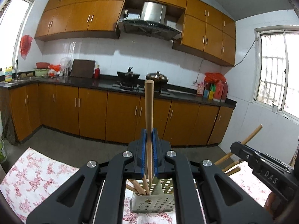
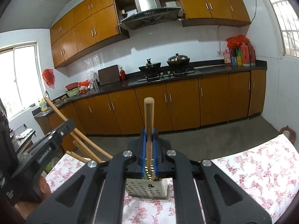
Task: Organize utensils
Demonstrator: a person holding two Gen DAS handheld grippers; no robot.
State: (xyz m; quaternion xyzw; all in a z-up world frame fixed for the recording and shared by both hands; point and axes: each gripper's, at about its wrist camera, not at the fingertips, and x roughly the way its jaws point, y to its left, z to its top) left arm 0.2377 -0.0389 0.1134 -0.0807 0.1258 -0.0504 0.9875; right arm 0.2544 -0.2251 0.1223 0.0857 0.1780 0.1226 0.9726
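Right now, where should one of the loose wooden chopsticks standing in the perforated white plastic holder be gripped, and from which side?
Grip a leaning wooden chopstick on its bare upper shaft, well above the perforated white plastic holder, coming from above and pinching across the shaft. The lower end sits inside the holder, so only the top is free.

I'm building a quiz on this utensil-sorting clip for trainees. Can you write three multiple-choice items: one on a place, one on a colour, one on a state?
1. Where does the perforated holder stand?
A. on the floral tablecloth
B. on the dark counter
C. on the floor

2. What colour are the pads of the left hand-held gripper?
A. red
B. blue
C. white

3. What is the state of the right hand-held gripper?
A. open and empty
B. shut on a spoon
C. shut on a wooden stick

Key: 1 A, the floral tablecloth shows all round its base. 2 B, blue strips line both jaws. 3 C, the wooden stick is clamped between the pads.
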